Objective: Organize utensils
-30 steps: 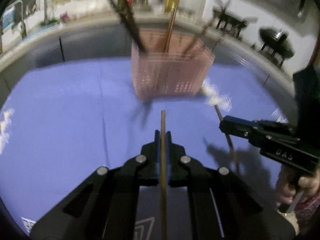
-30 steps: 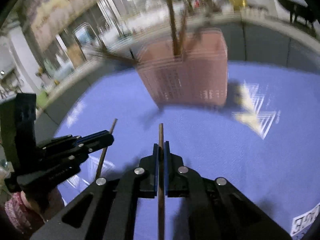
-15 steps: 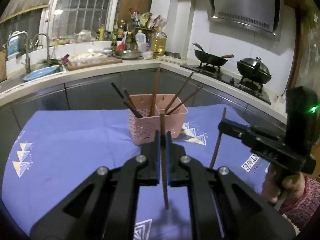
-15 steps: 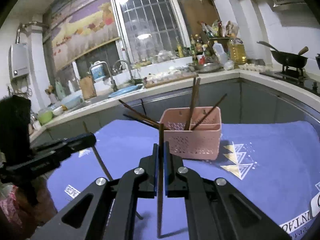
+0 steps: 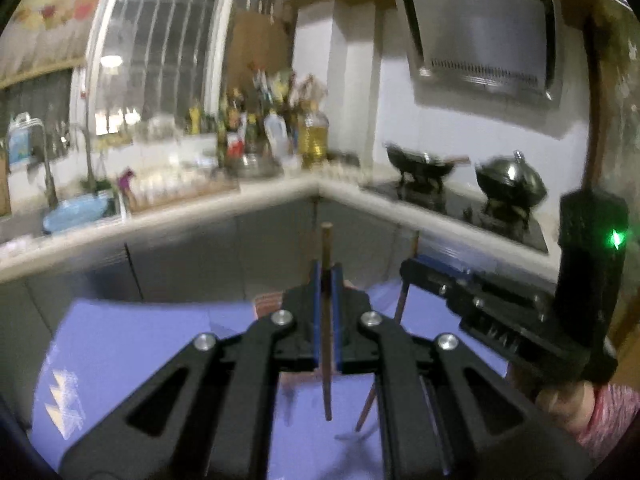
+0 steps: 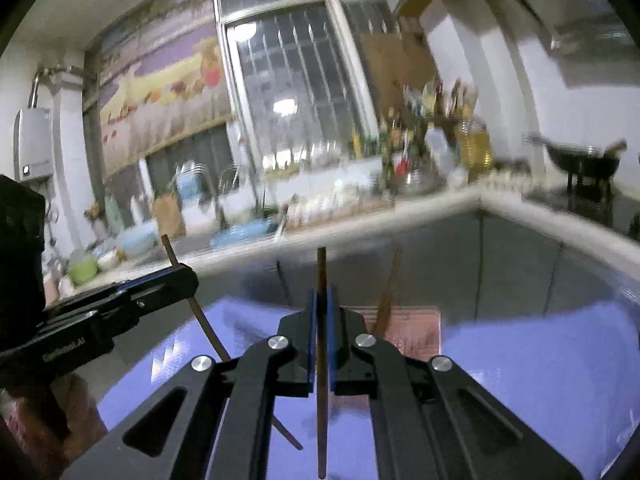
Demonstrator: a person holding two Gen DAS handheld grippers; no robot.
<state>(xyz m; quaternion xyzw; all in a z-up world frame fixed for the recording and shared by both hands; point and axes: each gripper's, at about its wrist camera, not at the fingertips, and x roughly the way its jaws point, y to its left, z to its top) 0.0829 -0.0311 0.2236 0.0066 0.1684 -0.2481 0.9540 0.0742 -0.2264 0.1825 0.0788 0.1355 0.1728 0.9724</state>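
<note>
Left wrist: hand-held gripper (image 5: 327, 280) clamps chopstick (image 5: 327, 344)

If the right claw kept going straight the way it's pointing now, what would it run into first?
Probably the pink perforated plastic basket, just ahead and slightly right of the right claw, which is shut on a brown wooden chopstick. Motion blur hides depth; it might instead pass above the rim toward the grey cabinet fronts.

Wooden chopstick (image 5: 327, 344), perforated plastic basket (image 6: 416, 330)

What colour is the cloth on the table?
Purple-blue, with pale triangle motifs on the cloth; the right wrist view shows it best.
</note>
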